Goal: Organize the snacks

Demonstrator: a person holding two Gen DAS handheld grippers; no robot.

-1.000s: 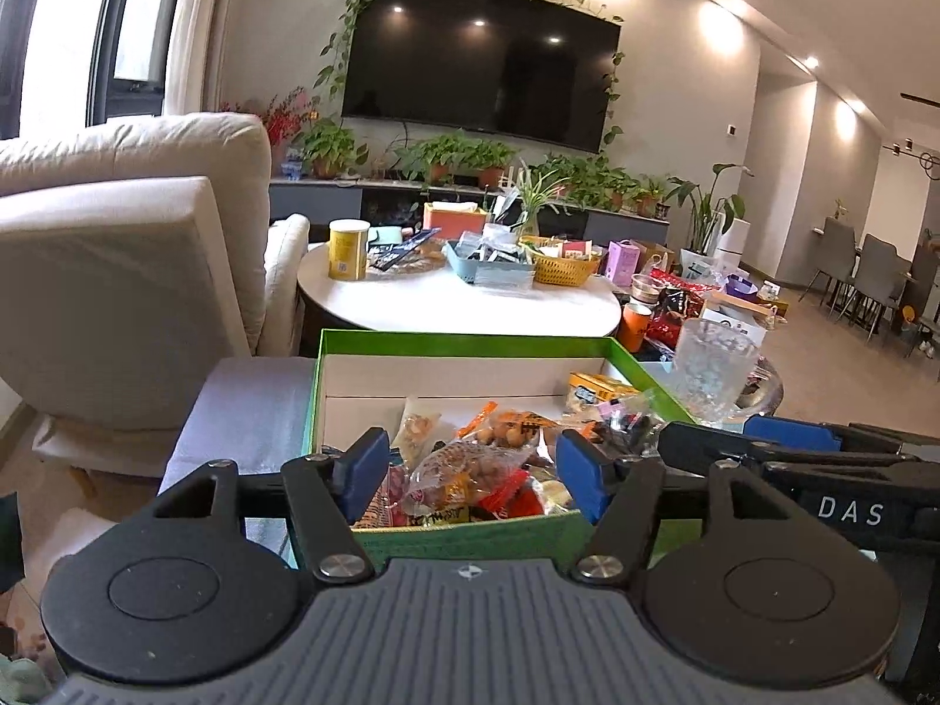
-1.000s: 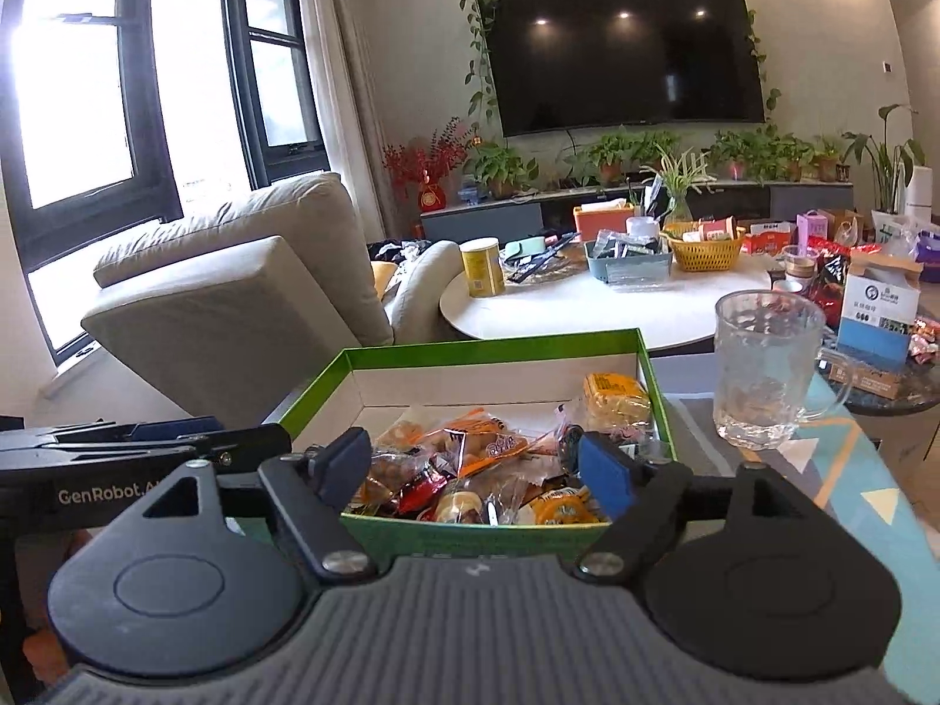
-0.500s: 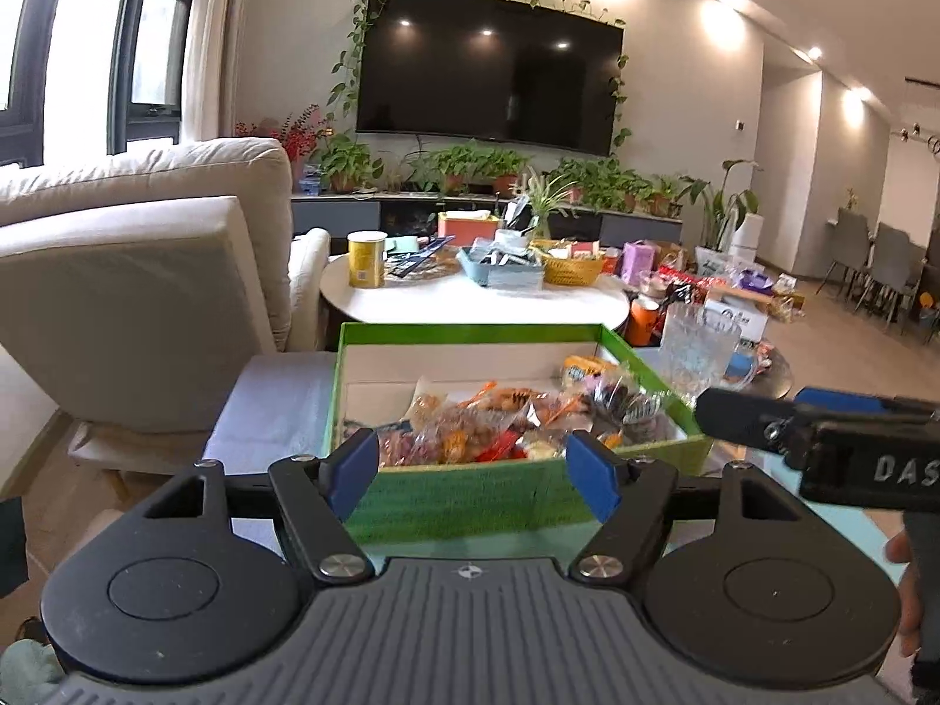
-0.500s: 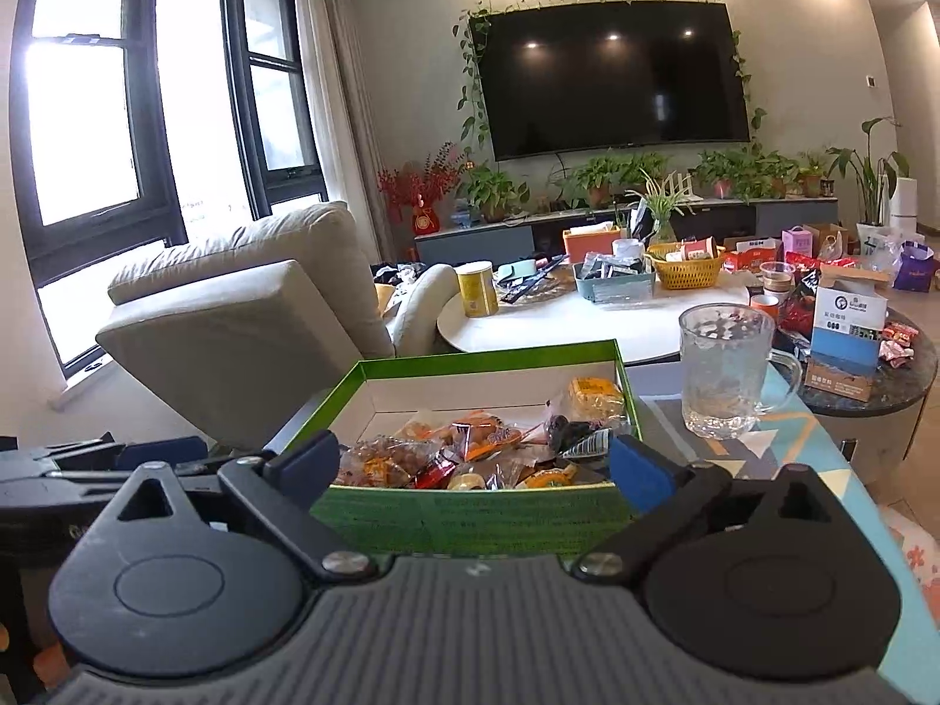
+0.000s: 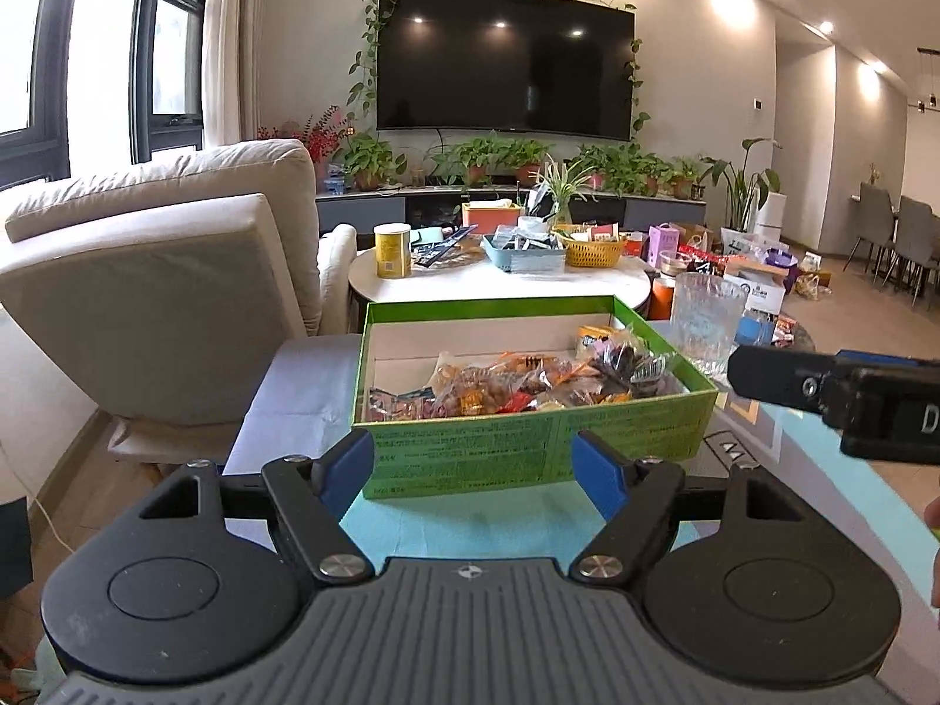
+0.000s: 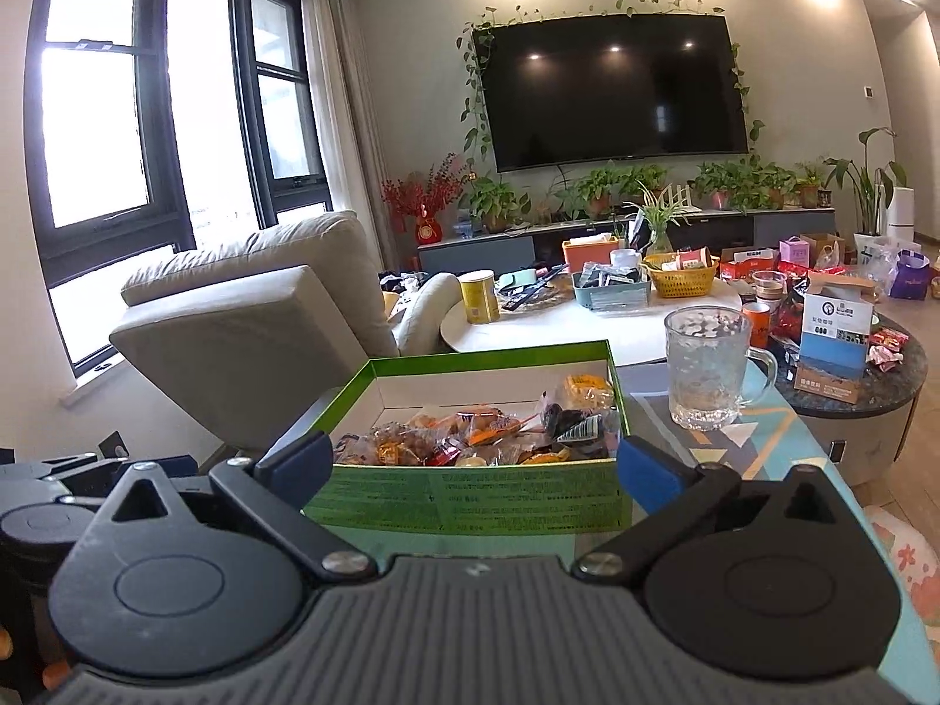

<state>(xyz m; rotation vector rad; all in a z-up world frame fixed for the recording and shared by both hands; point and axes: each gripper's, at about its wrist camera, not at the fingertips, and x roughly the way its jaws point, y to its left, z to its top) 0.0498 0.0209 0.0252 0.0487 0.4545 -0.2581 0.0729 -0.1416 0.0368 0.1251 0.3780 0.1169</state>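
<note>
An open green cardboard box (image 5: 529, 440) stands on the patterned table, its near half filled with several wrapped snacks (image 5: 505, 390). My left gripper (image 5: 473, 467) hovers just in front of the box's near wall. Its jaws are opening, with nothing between the blue pads. In the right wrist view the same box (image 6: 470, 499) and snacks (image 6: 470, 440) lie ahead. My right gripper (image 6: 473, 467) is open wide before the near wall and holds nothing. The right gripper's black body (image 5: 852, 399) shows at the right of the left wrist view.
A glass mug (image 6: 705, 370) stands right of the box. A beige armchair (image 5: 164, 294) is on the left. Behind the box a white round table (image 5: 499, 288) carries a yellow tin, baskets and clutter. A dark round table (image 6: 852, 399) with small cartons sits at the right.
Both grippers have drawn back from over the snacks to in front of the box's near wall. Both pairs of jaws stand wider than before.
</note>
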